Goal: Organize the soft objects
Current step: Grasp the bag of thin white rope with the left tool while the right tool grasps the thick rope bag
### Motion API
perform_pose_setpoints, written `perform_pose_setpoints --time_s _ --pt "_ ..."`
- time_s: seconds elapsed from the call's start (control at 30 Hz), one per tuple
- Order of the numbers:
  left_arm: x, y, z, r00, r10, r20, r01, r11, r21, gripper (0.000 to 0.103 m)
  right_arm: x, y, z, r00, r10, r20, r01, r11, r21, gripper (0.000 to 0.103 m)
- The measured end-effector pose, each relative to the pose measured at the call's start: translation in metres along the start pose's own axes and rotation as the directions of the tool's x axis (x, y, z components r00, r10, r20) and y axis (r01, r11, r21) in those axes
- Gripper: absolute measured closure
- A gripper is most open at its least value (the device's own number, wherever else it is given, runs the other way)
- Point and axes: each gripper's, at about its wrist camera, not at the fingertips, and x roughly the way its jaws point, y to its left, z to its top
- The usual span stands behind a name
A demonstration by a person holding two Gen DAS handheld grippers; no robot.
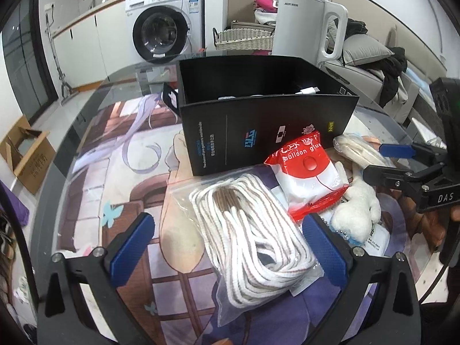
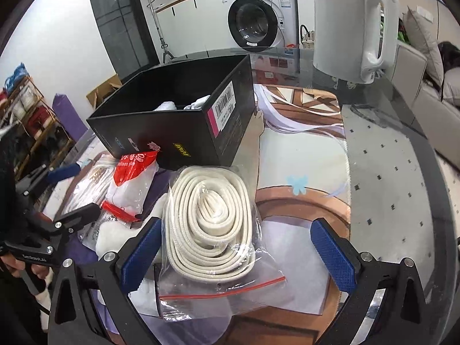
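Left wrist view: left gripper (image 1: 230, 247) spread wide, at 6 o'clock, either side of a bagged white-and-brown cord (image 1: 253, 238) lying on the desk (image 1: 86, 132). Black box (image 1: 264, 115) at 12 o'clock, open-topped, pale items inside. Red-and-white packet (image 1: 309, 175) at 2 o'clock, leaning on the box. White plush toy (image 1: 358, 204) at 3 o'clock, touching the packet.

Right wrist view: right gripper (image 2: 235, 253) likewise spread wide, straddling a bagged cream coiled strap (image 2: 210, 218); white kettle (image 2: 350, 26) at 1 o'clock
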Motion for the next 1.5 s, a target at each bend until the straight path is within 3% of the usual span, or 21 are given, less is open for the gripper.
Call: perform_pose_setpoints --time_s 0.13,0.3,0.57,0.67,0.97,1.5 --pt "0.001 0.004 -0.002 1.0 -0.016 -0.003 0.016 1.0 -0.019 0.0 0.001 0.003 -0.001 0.999 0.038 0.024 -0.038 0.999 -0.008 0.002" --pt "0.006 0.006 -0.003 0.999 -0.037 -0.031 0.036 0.999 -0.033 0.002 0.0 0.008 -0.001 0.997 0.075 0.031 -0.074 0.997 -0.026 0.023" --pt "0.003 0.0 -0.004 0.998 -0.068 -0.019 0.067 0.998 -0.011 0.028 -0.003 0.012 -0.004 0.992 0.118 0.033 -0.117 0.992 -0.039 0.041" --pt "0.002 -0.001 -0.005 0.997 -0.075 -0.016 0.075 0.997 0.0 0.033 -0.004 0.014 -0.004 0.992 0.123 0.034 -0.122 0.992 -0.043 0.045" --pt "-0.004 0.004 -0.002 0.998 -0.07 0.005 0.07 0.998 0.002 0.054 -0.007 0.017 -0.005 0.991 0.123 0.047 -0.12 0.99 -0.068 0.054" --pt "-0.017 0.009 0.002 0.995 -0.081 0.05 0.081 0.997 0.008 0.064 -0.018 0.015 -0.003 0.99 0.114 0.085 -0.106 0.99 -0.092 0.063"
